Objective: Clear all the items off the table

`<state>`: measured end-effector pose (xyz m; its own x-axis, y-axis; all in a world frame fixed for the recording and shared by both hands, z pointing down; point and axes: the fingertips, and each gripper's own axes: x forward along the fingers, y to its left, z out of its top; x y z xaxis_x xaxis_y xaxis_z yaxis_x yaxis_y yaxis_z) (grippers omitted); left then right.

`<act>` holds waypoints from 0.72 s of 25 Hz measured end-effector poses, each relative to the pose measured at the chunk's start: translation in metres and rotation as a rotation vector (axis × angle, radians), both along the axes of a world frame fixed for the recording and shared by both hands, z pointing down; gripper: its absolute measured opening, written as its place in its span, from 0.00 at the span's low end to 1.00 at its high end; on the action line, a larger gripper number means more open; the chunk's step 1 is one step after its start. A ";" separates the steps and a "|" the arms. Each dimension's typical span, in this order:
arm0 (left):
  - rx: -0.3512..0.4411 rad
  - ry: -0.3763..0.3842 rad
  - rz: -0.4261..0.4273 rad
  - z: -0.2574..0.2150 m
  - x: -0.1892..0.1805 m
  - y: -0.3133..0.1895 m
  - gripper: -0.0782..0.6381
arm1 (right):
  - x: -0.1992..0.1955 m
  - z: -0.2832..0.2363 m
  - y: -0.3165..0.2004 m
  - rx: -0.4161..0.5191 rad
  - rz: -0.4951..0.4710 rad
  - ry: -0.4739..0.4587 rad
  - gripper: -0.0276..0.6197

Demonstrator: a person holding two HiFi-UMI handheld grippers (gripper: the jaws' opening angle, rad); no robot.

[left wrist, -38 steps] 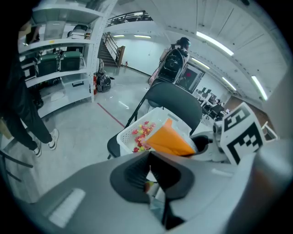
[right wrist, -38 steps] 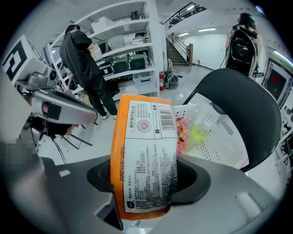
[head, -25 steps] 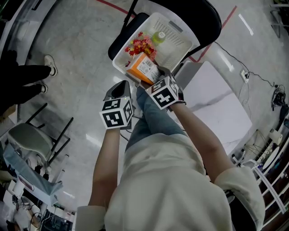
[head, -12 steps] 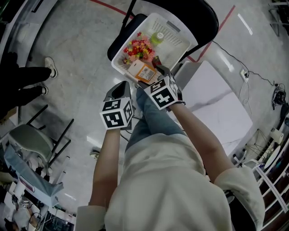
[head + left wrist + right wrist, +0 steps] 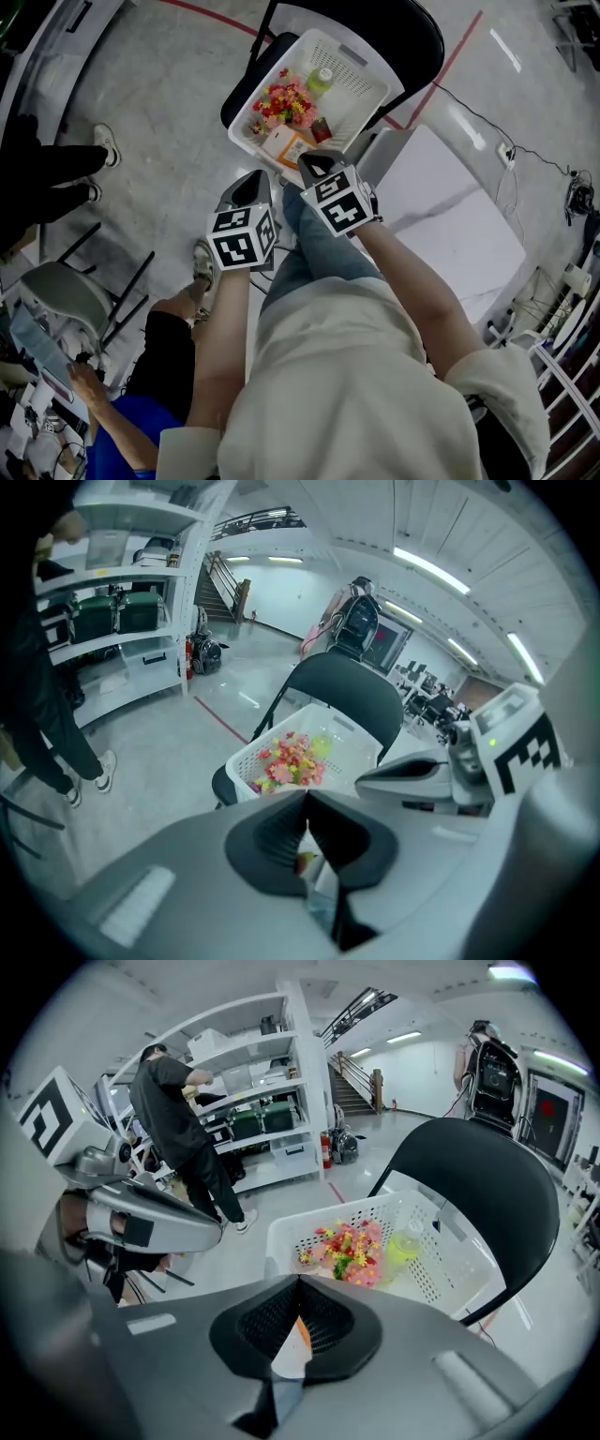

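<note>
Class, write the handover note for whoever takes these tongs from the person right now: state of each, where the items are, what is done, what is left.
Left tongs: shut, empty.
Right tongs: just closed, nothing between them, above the basket at its near rim.
Done: flowers, green bottle and orange box lie in the basket on the chair.
Left: check the table; the part in view is bare.

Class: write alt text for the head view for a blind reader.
A white basket on a black chair holds flowers, a green bottle and an orange box; the right gripper, jaws just closed and empty, hovers at its rim, the left gripper beside it.
</note>
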<state>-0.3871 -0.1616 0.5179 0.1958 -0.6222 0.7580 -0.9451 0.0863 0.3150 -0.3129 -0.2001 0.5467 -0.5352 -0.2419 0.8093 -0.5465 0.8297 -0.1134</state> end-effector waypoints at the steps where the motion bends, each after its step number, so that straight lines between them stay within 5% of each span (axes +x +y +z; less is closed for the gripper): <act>1: 0.001 0.000 0.000 -0.001 0.001 0.001 0.12 | 0.001 -0.001 0.002 0.001 -0.003 0.001 0.04; 18: 0.047 0.000 0.022 -0.018 0.013 0.019 0.12 | 0.013 -0.028 0.028 0.064 0.050 -0.031 0.04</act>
